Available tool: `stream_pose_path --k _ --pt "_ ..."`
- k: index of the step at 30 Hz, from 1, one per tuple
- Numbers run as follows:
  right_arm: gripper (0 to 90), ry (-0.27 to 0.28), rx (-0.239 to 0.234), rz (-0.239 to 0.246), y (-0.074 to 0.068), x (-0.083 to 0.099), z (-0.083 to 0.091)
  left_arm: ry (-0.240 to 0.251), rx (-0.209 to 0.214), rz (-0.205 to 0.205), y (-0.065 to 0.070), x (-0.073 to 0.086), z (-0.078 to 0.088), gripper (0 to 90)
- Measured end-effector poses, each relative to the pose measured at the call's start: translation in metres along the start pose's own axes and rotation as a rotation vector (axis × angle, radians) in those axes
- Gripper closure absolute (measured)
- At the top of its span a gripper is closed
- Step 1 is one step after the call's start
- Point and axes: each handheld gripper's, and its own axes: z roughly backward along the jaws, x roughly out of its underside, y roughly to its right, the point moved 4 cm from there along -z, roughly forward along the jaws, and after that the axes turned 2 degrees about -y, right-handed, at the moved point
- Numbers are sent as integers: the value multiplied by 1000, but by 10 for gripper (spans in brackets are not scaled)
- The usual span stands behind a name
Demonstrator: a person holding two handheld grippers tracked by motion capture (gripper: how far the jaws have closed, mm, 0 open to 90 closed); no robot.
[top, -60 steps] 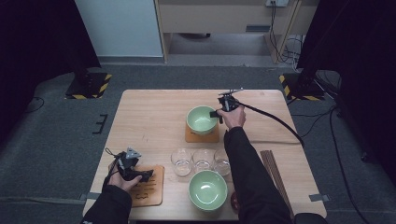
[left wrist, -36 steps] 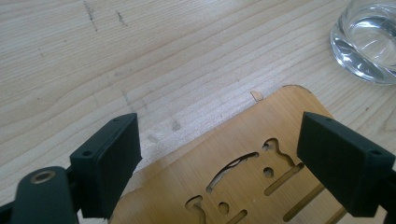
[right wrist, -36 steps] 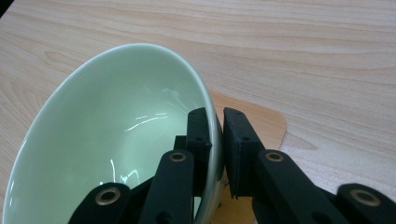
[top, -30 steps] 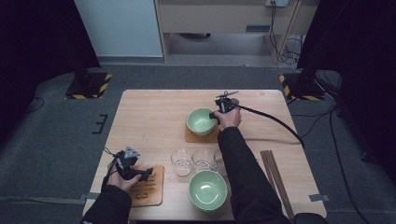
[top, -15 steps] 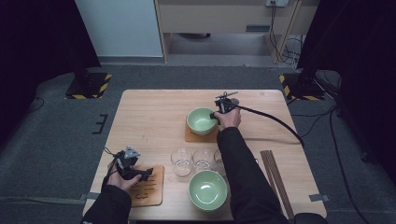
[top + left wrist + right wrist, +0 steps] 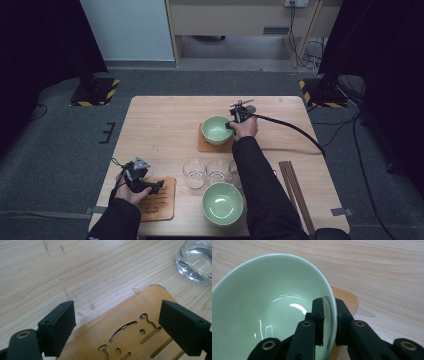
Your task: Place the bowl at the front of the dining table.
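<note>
A pale green bowl (image 6: 216,130) sits on a wooden coaster (image 6: 202,146) at the table's middle back. My right gripper (image 6: 231,125) is at its right rim, shut on the bowl. In the right gripper view the two black pads (image 6: 318,315) stand either side of the bowl wall (image 6: 269,302), one inside and one outside; the jaws have just been opening a little with the rim still between them. My left gripper (image 6: 157,186) rests open at the front left, over a second cut-out wooden coaster (image 6: 157,202). Its jaws (image 6: 120,315) stand wide apart above that coaster (image 6: 150,297).
Three clear glasses (image 6: 194,173) stand in a row near the table's middle front, one of them at the top right of the left gripper view (image 6: 196,261). A second green bowl (image 6: 222,202) sits at the front edge. Dark chopsticks (image 6: 295,192) lie front right. The right gripper's cable (image 6: 295,132) trails right.
Two seconds ago the right hand was a little further right of the bowl; it has since closed in on the rim. The left hand has kept still.
</note>
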Motion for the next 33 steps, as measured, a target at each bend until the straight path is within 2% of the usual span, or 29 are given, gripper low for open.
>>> stream_pose_path --k 4,7,9,13,20,25,27,33 --pt "732 24 -10 7 -1 -1 0 0 0 0 0 0 0 136" --pt "650 48 -14 2 -1 -4 3 2 0 1 0 0 0 135" --pt "588 70 -6 12 0 -6 7 3 1 3 0 0 0 136" --pt "533 107 -3 27 3 -10 19 10 2 9 0 0 1 137" --pt "469 188 -54 32 0 -13 50 31 21 28 0 -2 2 144" --pt "466 245 -68 65 1 -6 80 36 29 33 1 -2 2 159" --pt "466 285 -91 47 4 -1 93 38 32 35 2 -2 2 163" --pt "433 321 -99 14 24 27 121 63 42 50 3 -4 3 200"
